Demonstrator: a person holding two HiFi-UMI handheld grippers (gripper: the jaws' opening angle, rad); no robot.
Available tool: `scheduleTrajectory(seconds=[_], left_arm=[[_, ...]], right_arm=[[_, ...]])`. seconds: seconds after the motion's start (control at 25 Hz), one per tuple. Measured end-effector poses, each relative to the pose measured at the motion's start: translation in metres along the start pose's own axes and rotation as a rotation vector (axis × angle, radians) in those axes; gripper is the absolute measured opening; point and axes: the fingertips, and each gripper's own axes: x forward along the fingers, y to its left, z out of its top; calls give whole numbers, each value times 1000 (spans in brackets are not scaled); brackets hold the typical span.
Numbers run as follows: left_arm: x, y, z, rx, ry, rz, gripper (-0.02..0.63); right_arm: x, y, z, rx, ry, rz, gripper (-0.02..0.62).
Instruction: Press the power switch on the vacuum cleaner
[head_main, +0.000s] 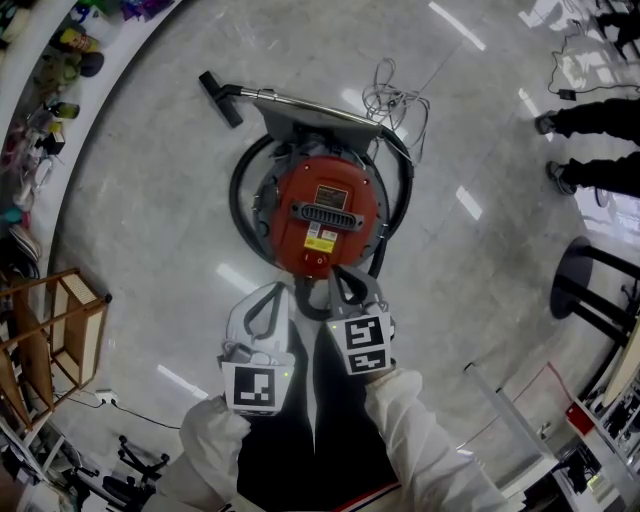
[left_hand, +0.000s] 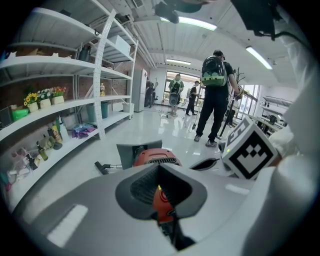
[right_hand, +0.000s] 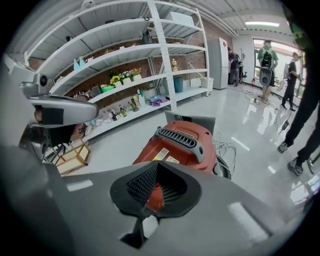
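Vacuum cleaner (head_main: 325, 205), red canister w/ black hose (head_main: 236, 190) looped round it, sits on floor (head_main: 150, 220) right ahead of both grippers. Left gripper (head_main: 280, 290): jaws closed tip to tip, nothing held, just beside vac's near edge. Right gripper (head_main: 338, 272): also closed, empty, tips over vac's near rim; can't tell if touching.

A red vacuum cleaner (head_main: 325, 212) sits on the pale glossy floor (head_main: 150, 200), its black hose (head_main: 236, 195) looped round it, with the metal wand (head_main: 300, 100) and black nozzle (head_main: 220, 98) on its far side. The left gripper (head_main: 268, 300) hangs just short of the vacuum's near edge; the right gripper (head_main: 345, 285) overlaps that edge. A wooden rack (head_main: 60, 320) stands at the left
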Motion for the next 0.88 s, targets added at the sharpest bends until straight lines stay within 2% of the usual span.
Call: scheduleTrajectory(seconds=[0.48,0.88], left_arm=[[2,-4,-5,-3,17,-25,-2],[4,-5,-7,-17,14,-32,-2]], right_arm=[[27,1,-25,-12,82,3,-2],[35,0,-31,-8,107,4,-1]])
